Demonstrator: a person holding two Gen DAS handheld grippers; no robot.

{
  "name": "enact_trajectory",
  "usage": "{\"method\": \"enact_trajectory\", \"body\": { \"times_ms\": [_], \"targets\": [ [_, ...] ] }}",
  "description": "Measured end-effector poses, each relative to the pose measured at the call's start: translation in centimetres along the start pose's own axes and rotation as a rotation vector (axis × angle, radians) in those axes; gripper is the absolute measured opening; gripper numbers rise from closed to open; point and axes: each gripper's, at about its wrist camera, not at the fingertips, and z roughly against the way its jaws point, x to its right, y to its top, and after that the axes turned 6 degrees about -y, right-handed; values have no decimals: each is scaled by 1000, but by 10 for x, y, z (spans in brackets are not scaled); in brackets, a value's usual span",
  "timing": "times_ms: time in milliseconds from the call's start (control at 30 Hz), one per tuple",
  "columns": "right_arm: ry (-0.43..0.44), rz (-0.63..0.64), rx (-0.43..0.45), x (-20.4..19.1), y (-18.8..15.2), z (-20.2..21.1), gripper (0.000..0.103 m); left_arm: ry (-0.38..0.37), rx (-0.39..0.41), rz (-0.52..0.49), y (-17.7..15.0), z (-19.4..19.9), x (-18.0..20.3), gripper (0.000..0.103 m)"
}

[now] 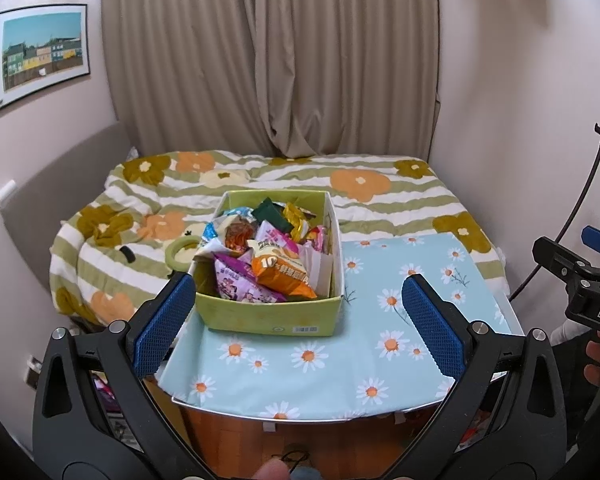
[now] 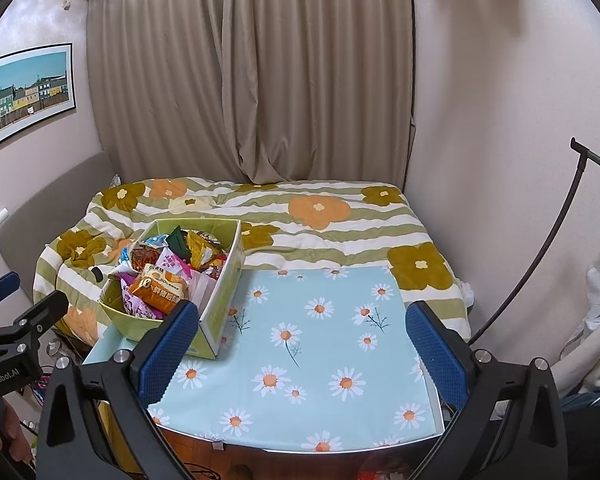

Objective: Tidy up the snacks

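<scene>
- At the back left corner of the tabletop (image 1: 380, 364), the green box (image 1: 268, 312) is found heaped with snack packets (image 1: 276, 268), its long axis running front to back
- The left gripper (image 1: 296, 320) is held wide and empty, the box straight ahead
- The right gripper (image 2: 300, 356), equally wide and empty, is judged farther, the box lying to its left
</scene>
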Motion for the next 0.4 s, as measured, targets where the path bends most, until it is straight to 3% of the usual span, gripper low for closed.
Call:
{"method": "enact_trajectory", "body": {
  "times_ms": [400],
  "targets": [
    [-2, -1, 0, 2, 1, -2, 103, -18, 12, 0, 0, 1, -3, 102]
  ]
}}
